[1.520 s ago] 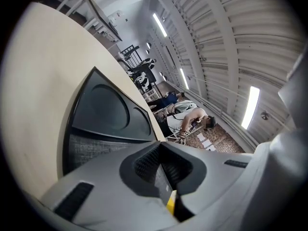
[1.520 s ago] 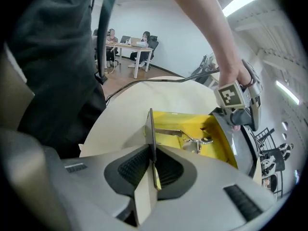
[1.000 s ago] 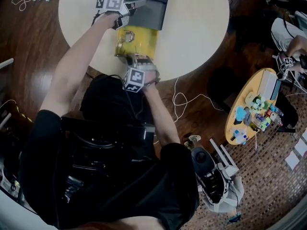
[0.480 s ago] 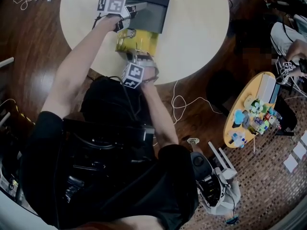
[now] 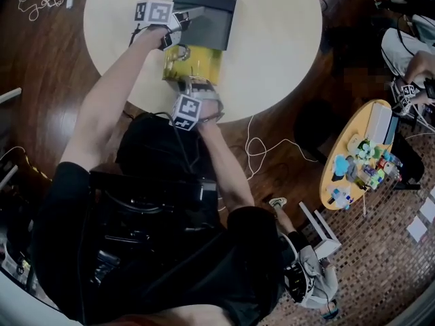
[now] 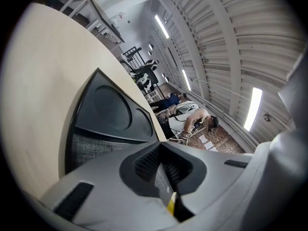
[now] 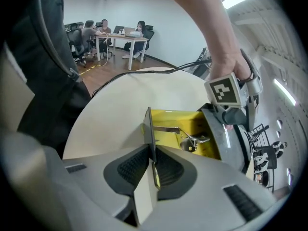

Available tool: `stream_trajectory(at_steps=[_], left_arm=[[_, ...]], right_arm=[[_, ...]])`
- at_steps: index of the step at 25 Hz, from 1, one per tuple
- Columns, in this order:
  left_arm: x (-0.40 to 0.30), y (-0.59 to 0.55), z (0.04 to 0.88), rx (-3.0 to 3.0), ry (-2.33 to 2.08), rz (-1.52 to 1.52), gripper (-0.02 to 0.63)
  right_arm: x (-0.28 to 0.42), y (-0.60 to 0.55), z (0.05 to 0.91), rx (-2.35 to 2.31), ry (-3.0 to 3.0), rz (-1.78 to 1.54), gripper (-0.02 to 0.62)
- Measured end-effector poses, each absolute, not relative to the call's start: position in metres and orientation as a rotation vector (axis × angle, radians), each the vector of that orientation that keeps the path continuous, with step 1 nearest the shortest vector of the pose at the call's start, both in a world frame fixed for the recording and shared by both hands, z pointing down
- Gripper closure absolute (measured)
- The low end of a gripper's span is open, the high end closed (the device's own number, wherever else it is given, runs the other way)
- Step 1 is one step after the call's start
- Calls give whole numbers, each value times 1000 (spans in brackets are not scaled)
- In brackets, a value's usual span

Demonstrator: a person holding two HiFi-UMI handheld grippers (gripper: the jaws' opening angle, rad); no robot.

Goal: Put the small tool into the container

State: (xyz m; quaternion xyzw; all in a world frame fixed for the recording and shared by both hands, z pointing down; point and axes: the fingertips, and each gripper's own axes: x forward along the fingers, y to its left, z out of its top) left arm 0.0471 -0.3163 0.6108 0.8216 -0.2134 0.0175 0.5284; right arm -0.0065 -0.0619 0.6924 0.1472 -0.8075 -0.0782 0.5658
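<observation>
Yellow container [image 5: 192,63] sitting on the round, pale counter [image 5: 279,39], close to the near edge. Small silver tool [image 7: 190,137] already inside it, lying on the yellow bottom. Left gripper [image 6: 166,186] clenched on a thin edge at the far side of the container, a bit of yellow peeking out between the jaws. Right gripper [image 7: 153,165] clenched on the thin dark wall at the near side, that wall standing straight up between the pads. One gripper at each end of the container, both held by bare arms reaching out over the counter. Black tray [image 5: 207,9] with a round dent just behind the container; touching it or not, hard to tell. Dark wood floor [image 5: 47,80] all around the counter, with a white cable [image 5: 262,145] curling across it. Small yellow table [image 5: 360,155] off to the right, crowded with bright little toys. People [image 7: 103,30] sitting at a desk far back in the room.
</observation>
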Motion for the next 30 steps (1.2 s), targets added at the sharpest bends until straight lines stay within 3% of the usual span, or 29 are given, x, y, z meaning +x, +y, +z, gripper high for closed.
stream_trajectory(at_steps=[6, 30], left_arm=[[47, -318, 610, 1978, -521, 53, 609], [44, -323, 617, 1934, -536, 59, 609]], right_arm=[[-9, -105, 699, 408, -1889, -213, 543], [-16, -70, 699, 334, -1886, -170, 549]])
